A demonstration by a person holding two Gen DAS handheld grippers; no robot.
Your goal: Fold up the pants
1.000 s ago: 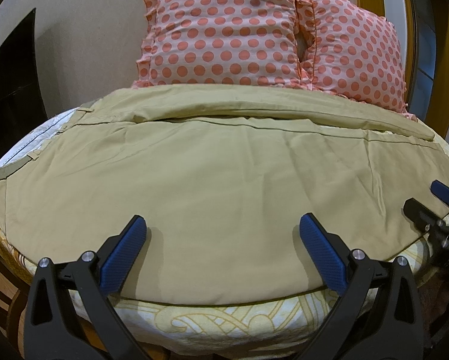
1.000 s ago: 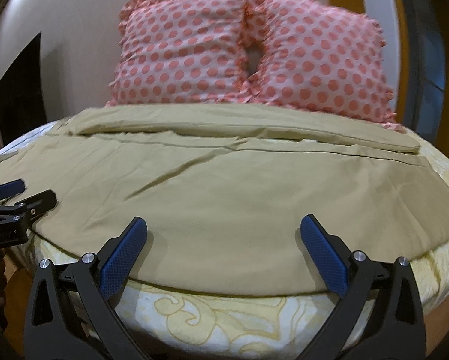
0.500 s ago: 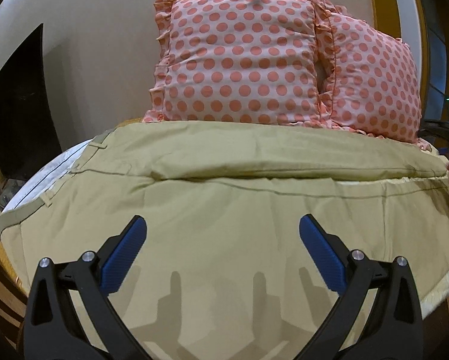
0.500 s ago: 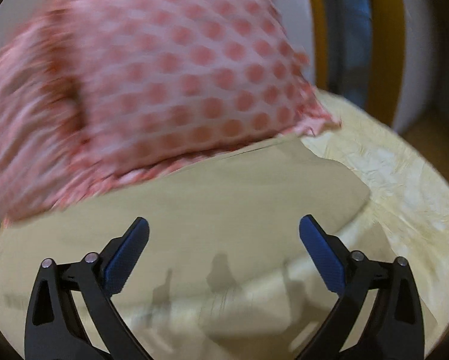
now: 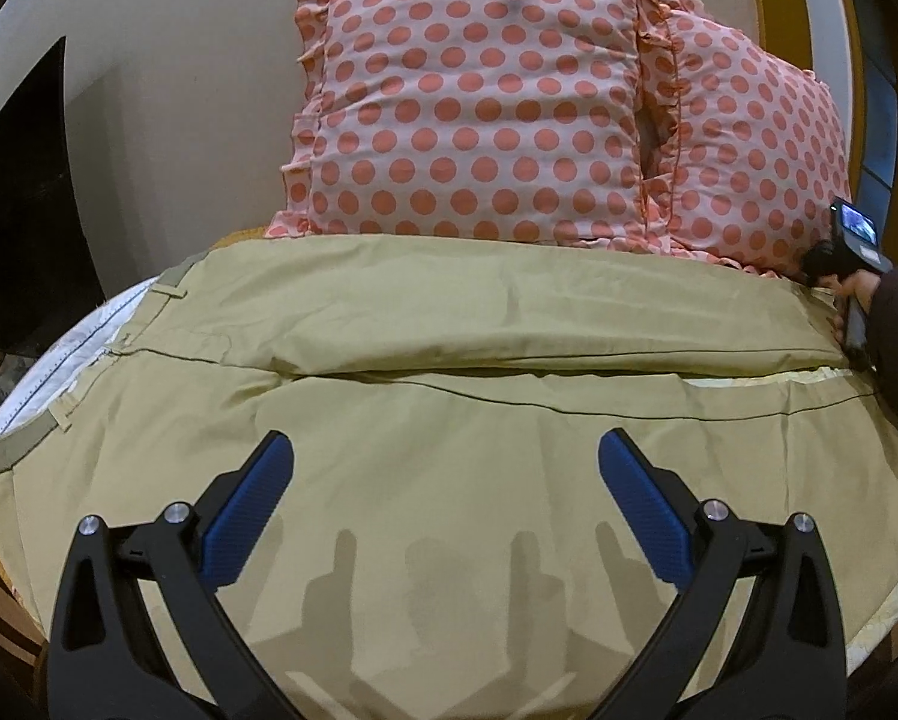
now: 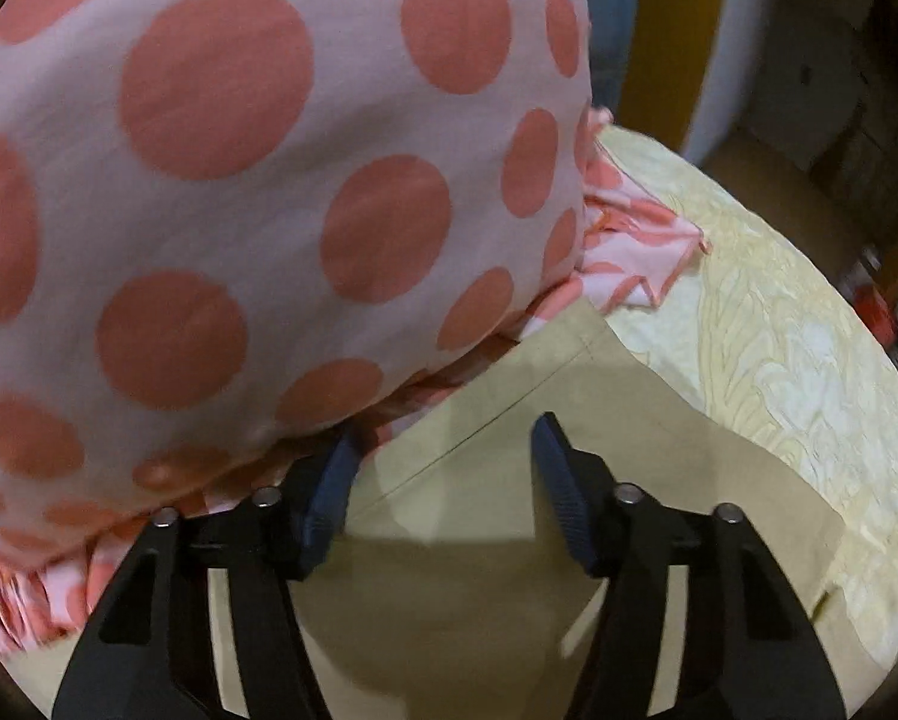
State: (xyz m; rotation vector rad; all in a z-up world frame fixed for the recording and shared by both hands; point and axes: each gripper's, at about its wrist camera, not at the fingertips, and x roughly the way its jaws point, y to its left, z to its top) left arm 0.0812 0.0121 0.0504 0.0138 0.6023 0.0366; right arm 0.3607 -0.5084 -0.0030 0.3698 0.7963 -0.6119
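Observation:
Khaki pants (image 5: 449, 450) lie flat across the bed, waistband at the left (image 5: 5, 462), legs running right. My left gripper (image 5: 443, 456) is open and empty, hovering over the near leg. My right gripper (image 6: 443, 438) is open, low over the hem end of the far leg (image 6: 509, 480), close beside a pillow; its jaws stand narrower than before, with nothing between them. The right gripper's body and the hand on it also show in the left wrist view (image 5: 851, 276) at the far right end of the pants.
Two pink polka-dot pillows (image 5: 479, 120) (image 5: 761, 168) lean on the wall behind the pants; one fills the right wrist view (image 6: 239, 210). A yellow patterned bedsheet (image 6: 779, 330) shows past the hem. The bed edge drops off at the right.
My right gripper has swung from the near edge to the far right hem beside the pillow, and its jaws have narrowed. My left gripper has moved forward over the pants, still open.

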